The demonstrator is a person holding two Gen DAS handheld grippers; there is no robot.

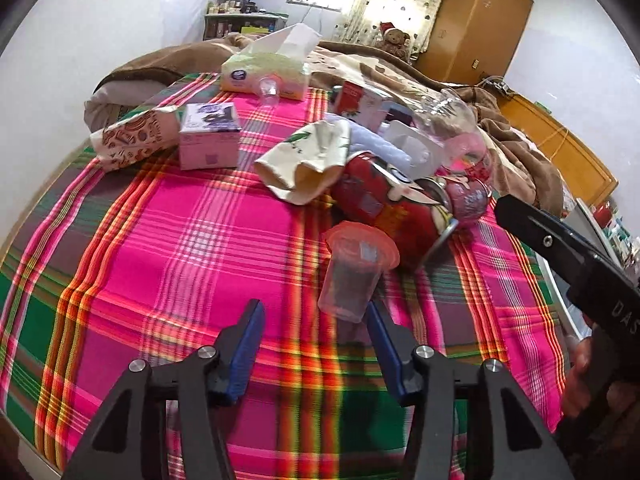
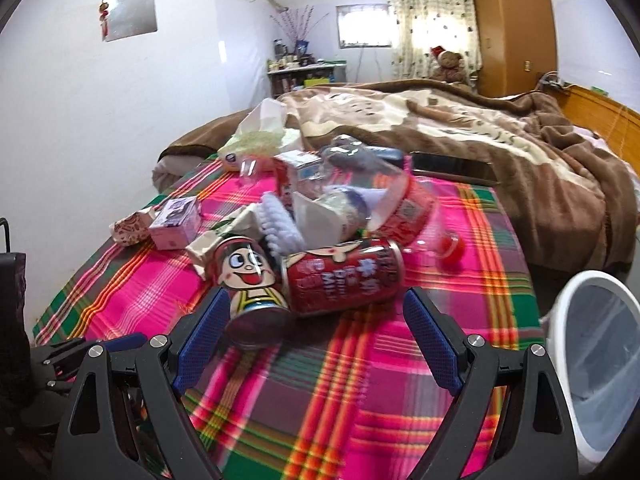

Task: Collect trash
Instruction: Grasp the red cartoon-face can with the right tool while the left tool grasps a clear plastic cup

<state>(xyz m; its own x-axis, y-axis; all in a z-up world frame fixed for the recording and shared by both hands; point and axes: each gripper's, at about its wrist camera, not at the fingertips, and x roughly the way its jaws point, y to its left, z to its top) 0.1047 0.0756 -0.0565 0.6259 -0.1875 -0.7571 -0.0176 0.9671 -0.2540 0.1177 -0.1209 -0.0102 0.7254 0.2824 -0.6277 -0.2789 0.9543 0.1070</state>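
Note:
A pile of trash lies on the plaid bedsheet (image 1: 160,248): two red milk cans (image 2: 344,276) (image 2: 248,276), a clear cup with a red lid (image 1: 352,268), a crumpled paper bag (image 1: 304,160), clear plastic packaging (image 2: 360,184) and white wrappers. My left gripper (image 1: 316,320) is open, its right finger beside the red-lidded cup. My right gripper (image 2: 316,312) is open, just short of the two cans, which lie on their sides. The right gripper's body also shows at the right edge of the left wrist view (image 1: 560,248).
A white bin with a clear liner (image 2: 600,364) stands at the right, beside the bed. A tissue box (image 1: 264,72), a small pink box (image 1: 210,136) and a patterned paper bag (image 1: 132,140) lie at the back left. A brown blanket (image 2: 480,140) and a dark phone (image 2: 452,170) lie beyond.

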